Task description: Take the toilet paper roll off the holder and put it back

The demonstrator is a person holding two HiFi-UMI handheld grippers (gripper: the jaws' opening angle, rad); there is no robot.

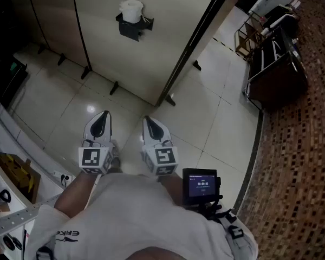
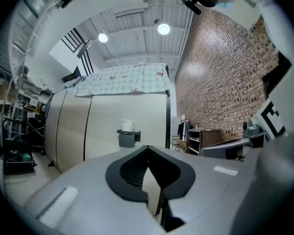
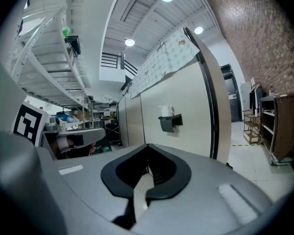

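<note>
A white toilet paper roll (image 1: 131,10) stands upright on a dark holder (image 1: 133,27) fixed to the beige partition wall, far ahead of me. The same roll (image 2: 128,125) and holder (image 2: 127,138) show small in the left gripper view, and the roll (image 3: 165,110) on its holder (image 3: 169,122) in the right gripper view. My left gripper (image 1: 102,120) and right gripper (image 1: 151,124) hang side by side close to my body, both shut with nothing in them, well short of the holder.
The beige partition panels (image 1: 168,42) stand on short black feet over a glossy tiled floor (image 1: 206,118). A dark shelf unit (image 1: 273,64) is at the right by a brick-patterned wall. Shelving with clutter (image 1: 11,177) runs along the left. A small screen (image 1: 200,186) sits at my chest.
</note>
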